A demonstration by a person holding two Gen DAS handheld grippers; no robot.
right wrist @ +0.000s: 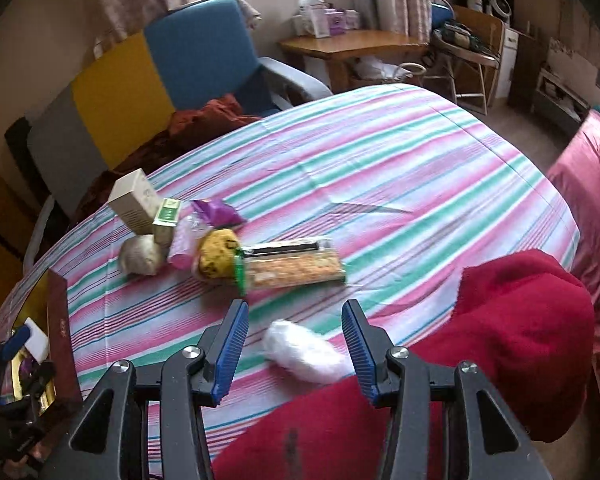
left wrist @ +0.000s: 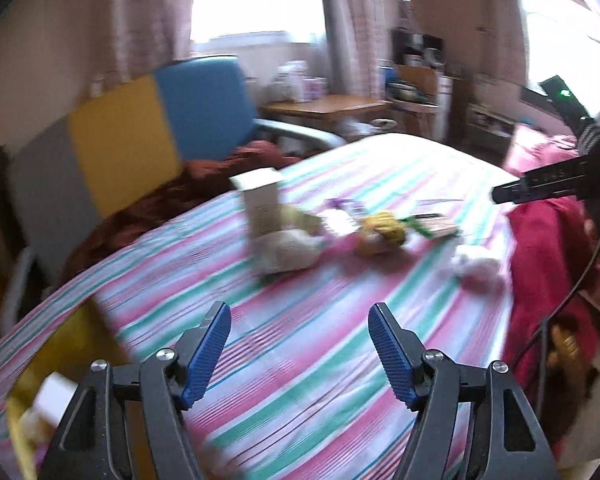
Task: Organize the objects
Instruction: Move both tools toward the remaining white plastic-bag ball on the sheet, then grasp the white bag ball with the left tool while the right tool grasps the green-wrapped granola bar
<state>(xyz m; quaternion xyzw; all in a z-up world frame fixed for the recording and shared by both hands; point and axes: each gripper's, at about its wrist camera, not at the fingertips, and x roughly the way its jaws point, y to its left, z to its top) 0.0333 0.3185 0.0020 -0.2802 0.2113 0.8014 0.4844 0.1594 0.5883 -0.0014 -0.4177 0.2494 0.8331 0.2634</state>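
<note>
Right wrist view: right gripper [right wrist: 296, 342] hangs spread over a white bundle [right wrist: 304, 350] on the striped bedsheet [right wrist: 380, 168]; left gripper [left wrist: 300, 344] spread, empty.

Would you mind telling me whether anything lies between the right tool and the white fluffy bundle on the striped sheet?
Nothing visible does. The white fluffy bundle lies on the striped sheet directly ahead of the open right tool, framed between its blue pads. The red fleece cloth sits beside it, partly behind one pad.

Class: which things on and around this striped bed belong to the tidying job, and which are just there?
Job: white box; green carton; purple packet; long snack pack; white bundle; storage box.
Lying about: red garment; blue chair; wooden table.
</note>
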